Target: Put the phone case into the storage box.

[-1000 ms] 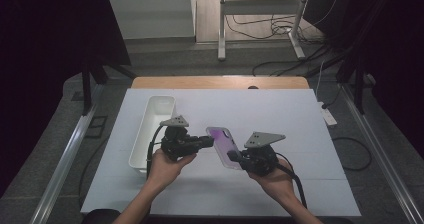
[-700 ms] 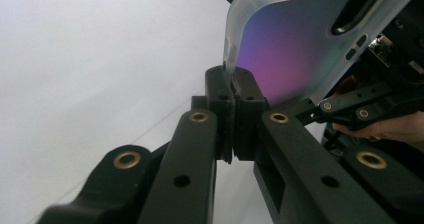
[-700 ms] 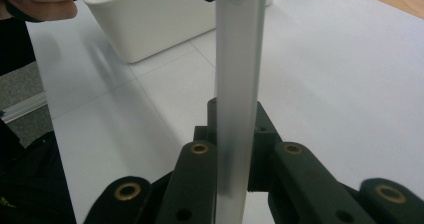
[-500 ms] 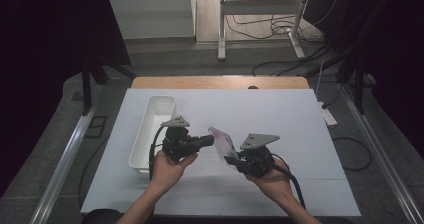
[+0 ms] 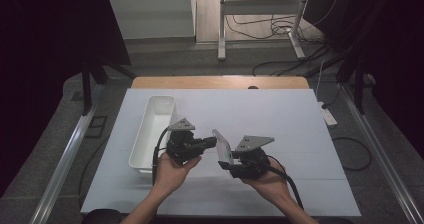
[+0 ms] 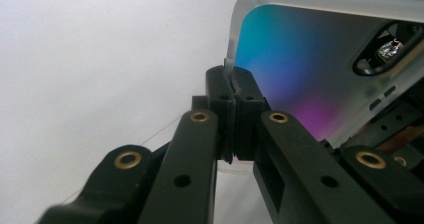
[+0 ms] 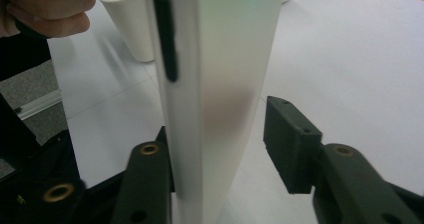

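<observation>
**Phone case passed between two grippers above the surface**

Nearest the camera in the high view, two forearms come in from the bottom edge, each hand holding a gripper. The left gripper (image 5: 212,142) points toward the right one, and its jaws are clamped tight on the thin frosted rim of the phone case (image 5: 222,146). In the left gripper view the pads (image 6: 234,91) pinch that rim, with the case's iridescent blue-to-purple back and its camera cutout rising to the right.

The right gripper (image 5: 229,165) sits just beside the case's lower end. Its jaws have just been opening and now stand partly apart with the case (image 7: 215,84) between them, seen edge-on; the right pad (image 7: 290,144) is clear of the case, while contact on the left side cannot be told.

The case hangs tilted in the air between the two grippers, above the white surface (image 5: 300,129).

Farther left lies a long white tray (image 5: 155,129), near the left hand.
</observation>
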